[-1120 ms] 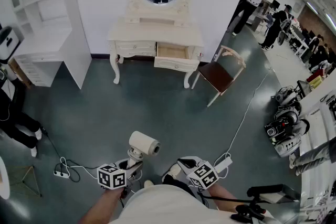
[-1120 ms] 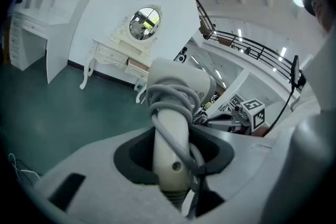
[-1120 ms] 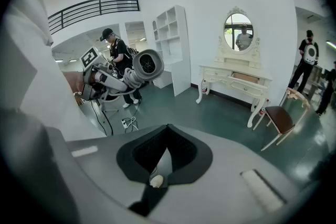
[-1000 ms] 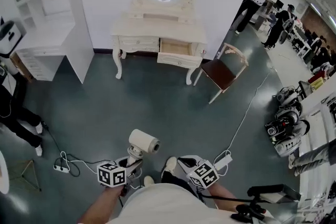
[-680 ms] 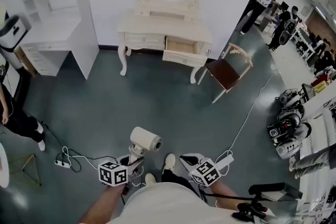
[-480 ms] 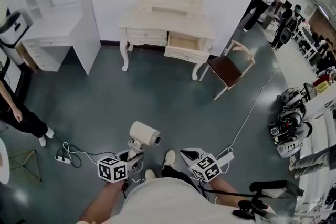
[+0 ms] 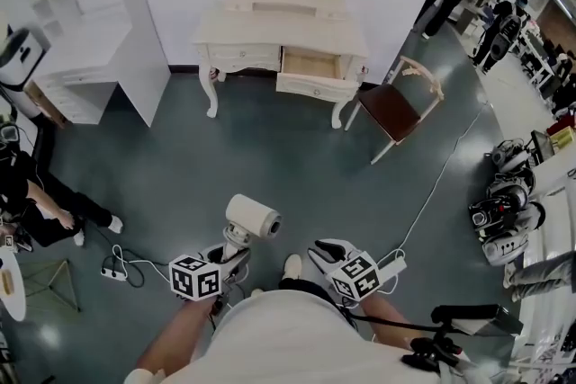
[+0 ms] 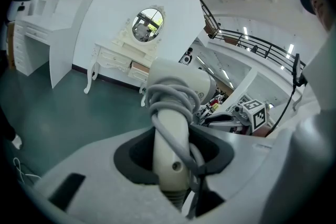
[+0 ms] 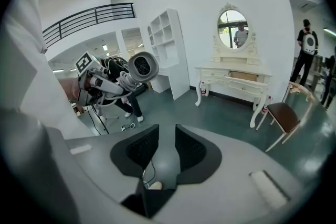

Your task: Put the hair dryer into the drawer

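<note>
In the head view the left tool (image 7: 232, 254) grips the hair dryer (image 7: 253, 217) by its handle, nozzle up, well apart from the open drawer (image 7: 310, 67) across bare floor. The right tool (image 7: 326, 252) is beside it with nothing in it. A white cable (image 7: 423, 202) trails over the floor on the chair (image 7: 396, 108) side of the drawer. Walking in along that side could snag a foot on it, and the chair stands just beside the drawer, where an elbow could catch it. In the left gripper view the jaws clamp low on the handle (image 8: 170, 149) with the cord (image 8: 168, 93) coiled round it above. The heavy head sits far above the grip, so a jolt could tip or slide the dryer. A loosened coil could drop and hook on the drawer front. In the right gripper view the jaws have just been opening and stand apart, with only floor between them, so this tool gives no support if the dryer sags. The drawer looks shallow from here, so I judge that an upright dryer would knock against the counter (image 9: 231, 68) edge above the drawer unless it is laid flat.
</note>
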